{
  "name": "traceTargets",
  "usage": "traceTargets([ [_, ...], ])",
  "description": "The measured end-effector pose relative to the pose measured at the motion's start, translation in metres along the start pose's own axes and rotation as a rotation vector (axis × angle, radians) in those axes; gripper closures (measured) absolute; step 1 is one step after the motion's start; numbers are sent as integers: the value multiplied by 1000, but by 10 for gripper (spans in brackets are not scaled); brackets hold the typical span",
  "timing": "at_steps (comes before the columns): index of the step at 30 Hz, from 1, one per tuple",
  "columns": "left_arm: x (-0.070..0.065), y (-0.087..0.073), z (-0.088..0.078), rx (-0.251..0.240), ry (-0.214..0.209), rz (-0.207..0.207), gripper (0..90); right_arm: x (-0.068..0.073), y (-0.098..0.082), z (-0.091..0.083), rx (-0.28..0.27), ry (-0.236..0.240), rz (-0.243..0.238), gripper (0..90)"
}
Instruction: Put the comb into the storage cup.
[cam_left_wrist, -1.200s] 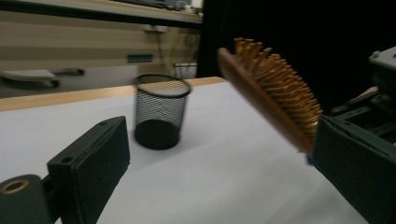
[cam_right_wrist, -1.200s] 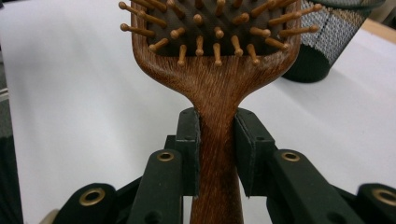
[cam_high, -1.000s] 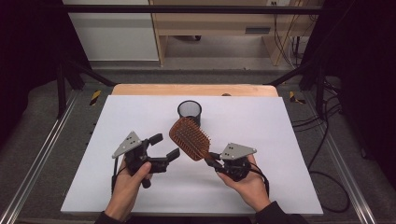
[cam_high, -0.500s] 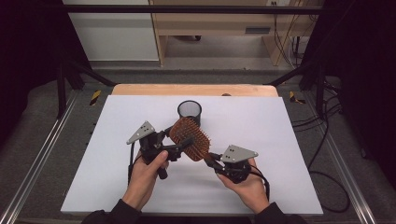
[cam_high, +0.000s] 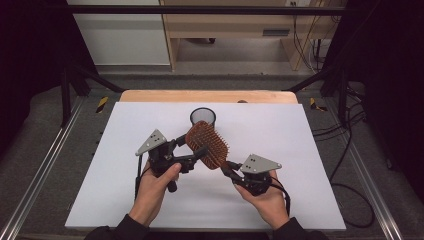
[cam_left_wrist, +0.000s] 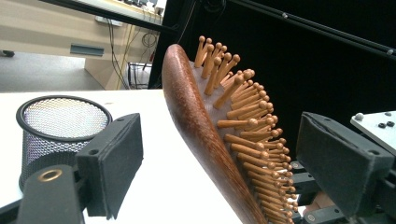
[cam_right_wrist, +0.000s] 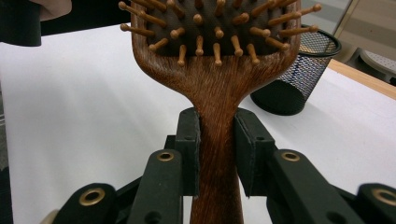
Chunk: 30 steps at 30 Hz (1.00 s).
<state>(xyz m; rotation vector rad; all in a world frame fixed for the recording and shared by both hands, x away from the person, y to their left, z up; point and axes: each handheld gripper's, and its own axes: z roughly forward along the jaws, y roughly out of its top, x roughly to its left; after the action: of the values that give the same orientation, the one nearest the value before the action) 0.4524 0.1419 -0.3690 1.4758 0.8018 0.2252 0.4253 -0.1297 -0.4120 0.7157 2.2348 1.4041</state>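
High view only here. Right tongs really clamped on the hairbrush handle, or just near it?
Observer: Clamped. In the right gripper view both pads of the right tongs press the hairbrush handle just below the head.
Operator: Left tongs on the head yet?
Observer: No. The left tongs have just been closing with the head between them. The left gripper view shows a clear gap at the smooth back, and the bristle tips look just short of the other pad.
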Motion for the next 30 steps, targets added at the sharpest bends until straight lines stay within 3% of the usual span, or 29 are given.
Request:
traceTargets([
  [4, -1, 8, 1, -10, -5, -4, 177, 0, 1, -2, -7, -8, -7, 726],
  [11, 0, 16, 4, -28, -14, -48, 219, 0, 1, -2, -12, -5, -4, 726],
  [16, 0, 15, 8, -48, -36, -111, 257, 0, 1, -2, -15, -6, -5, 726],
  [30, -2, 14, 13, -73, -9, -182, 384, 0, 2, -3, -22, -13, -2, 726],
])
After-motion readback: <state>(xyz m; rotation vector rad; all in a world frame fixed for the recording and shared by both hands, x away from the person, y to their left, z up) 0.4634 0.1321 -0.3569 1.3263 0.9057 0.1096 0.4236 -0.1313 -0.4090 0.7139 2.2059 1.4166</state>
